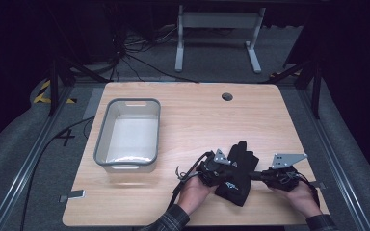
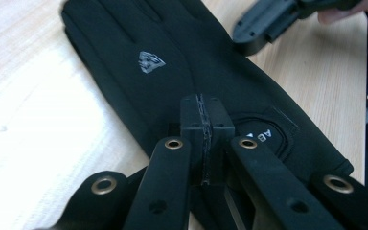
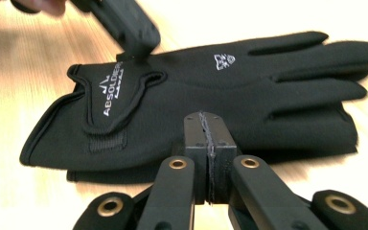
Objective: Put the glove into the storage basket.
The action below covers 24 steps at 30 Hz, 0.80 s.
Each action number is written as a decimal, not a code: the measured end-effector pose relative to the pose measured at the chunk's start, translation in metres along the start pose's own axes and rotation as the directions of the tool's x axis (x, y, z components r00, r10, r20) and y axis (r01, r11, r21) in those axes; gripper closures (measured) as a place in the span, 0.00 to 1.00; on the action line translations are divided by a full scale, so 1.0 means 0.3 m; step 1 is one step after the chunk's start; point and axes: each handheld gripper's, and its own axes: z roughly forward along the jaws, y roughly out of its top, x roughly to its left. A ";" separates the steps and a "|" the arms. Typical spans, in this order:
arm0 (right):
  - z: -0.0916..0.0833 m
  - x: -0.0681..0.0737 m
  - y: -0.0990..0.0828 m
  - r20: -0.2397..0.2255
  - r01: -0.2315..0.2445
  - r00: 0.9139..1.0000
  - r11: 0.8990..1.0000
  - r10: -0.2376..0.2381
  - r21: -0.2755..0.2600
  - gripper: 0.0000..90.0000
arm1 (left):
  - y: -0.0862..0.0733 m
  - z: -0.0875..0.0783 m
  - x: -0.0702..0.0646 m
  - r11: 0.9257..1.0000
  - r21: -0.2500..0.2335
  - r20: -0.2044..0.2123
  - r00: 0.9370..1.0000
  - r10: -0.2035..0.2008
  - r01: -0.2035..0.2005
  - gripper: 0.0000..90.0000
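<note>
Left of black glove [image 1: 238, 171], well apart: grey bin [image 1: 128, 134]; table [image 1: 197, 115] between bare

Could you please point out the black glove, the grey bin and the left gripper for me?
black glove [image 3: 230, 96], right gripper view, back of the hand.
grey bin [image 1: 101, 134], high view, left wall.
left gripper [image 2: 204, 129], left gripper view, closed jaw tips.

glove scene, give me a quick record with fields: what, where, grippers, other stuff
what: black glove, lying flat, white logo on its back
where: near edge of the wooden table, between the hands
left gripper: jaws shut, over the glove's cuff end
right gripper: jaws shut, at the glove's side edge
other: grey bin at left, apart from the glove
</note>
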 end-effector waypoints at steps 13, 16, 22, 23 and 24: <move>0.062 0.003 -0.011 -0.020 -0.001 1.000 0.998 0.003 0.069 1.00 | -0.017 0.027 0.025 0.998 0.063 -0.051 0.998 0.020 -0.017 0.99; 0.080 0.018 -0.004 -0.034 0.012 0.999 0.997 -0.009 0.075 1.00 | -0.022 0.013 0.038 0.997 0.074 -0.064 0.998 0.028 -0.024 0.99; 0.116 0.054 0.019 -0.065 0.051 0.997 0.996 -0.046 0.077 1.00 | -0.037 -0.020 0.076 0.997 0.083 -0.078 0.997 0.008 -0.001 0.99; 0.123 0.061 0.023 -0.070 0.058 0.996 0.995 -0.053 0.076 1.00 | -0.039 -0.026 0.083 0.996 0.085 -0.075 0.997 0.007 0.000 0.99; 0.130 0.068 0.028 -0.076 0.063 0.995 0.995 -0.057 0.076 1.00 | -0.042 -0.032 0.090 0.996 0.088 -0.073 0.997 0.000 0.006 0.99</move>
